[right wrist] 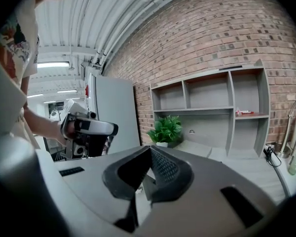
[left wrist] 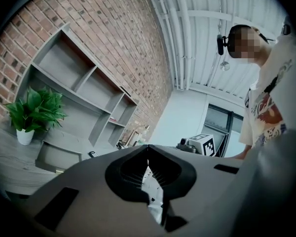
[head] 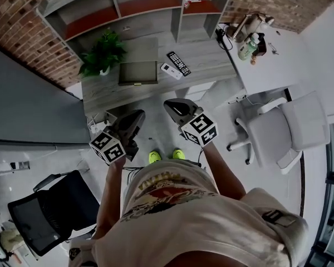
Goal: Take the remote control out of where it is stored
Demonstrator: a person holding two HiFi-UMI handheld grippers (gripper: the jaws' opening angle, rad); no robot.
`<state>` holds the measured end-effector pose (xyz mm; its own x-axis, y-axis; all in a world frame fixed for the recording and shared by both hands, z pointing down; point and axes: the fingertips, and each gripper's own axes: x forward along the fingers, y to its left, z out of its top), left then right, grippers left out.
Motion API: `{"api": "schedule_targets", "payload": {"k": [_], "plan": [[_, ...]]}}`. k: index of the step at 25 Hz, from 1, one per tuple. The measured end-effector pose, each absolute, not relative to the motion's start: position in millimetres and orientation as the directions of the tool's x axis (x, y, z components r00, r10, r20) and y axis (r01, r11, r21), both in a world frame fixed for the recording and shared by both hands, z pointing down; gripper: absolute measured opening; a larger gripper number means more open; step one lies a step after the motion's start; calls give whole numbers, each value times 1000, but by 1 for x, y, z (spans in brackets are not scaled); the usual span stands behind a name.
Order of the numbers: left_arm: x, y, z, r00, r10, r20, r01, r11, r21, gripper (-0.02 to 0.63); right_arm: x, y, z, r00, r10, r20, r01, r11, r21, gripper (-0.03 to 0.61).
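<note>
We are holding the left gripper (head: pixel 137 117) and the right gripper (head: pixel 170 105) with their jaws pressed together on nothing, both hanging in the air short of the desk (head: pixel 207 60). The black remote control (head: pixel 178 63) is lying in the open on the desktop, a smaller white remote (head: pixel 171 71) just beside it, below the shelves (head: pixel 145 5). We are judging it already out of storage, with little left to do.

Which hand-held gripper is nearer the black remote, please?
Right. In the head view the right hand-held gripper is straight below the black remote; the left hand-held gripper is farther off, lower left.
</note>
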<state>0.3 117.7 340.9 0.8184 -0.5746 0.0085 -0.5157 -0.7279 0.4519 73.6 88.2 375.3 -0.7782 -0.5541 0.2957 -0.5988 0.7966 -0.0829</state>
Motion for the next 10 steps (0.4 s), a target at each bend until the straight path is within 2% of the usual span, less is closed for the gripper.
{"api": "schedule_targets", "payload": {"k": [10], "plan": [[-7, 118, 331, 820, -573, 4, -518, -738, 431, 7, 64, 88, 367, -783, -546, 299, -588, 806, -68, 8]]}}
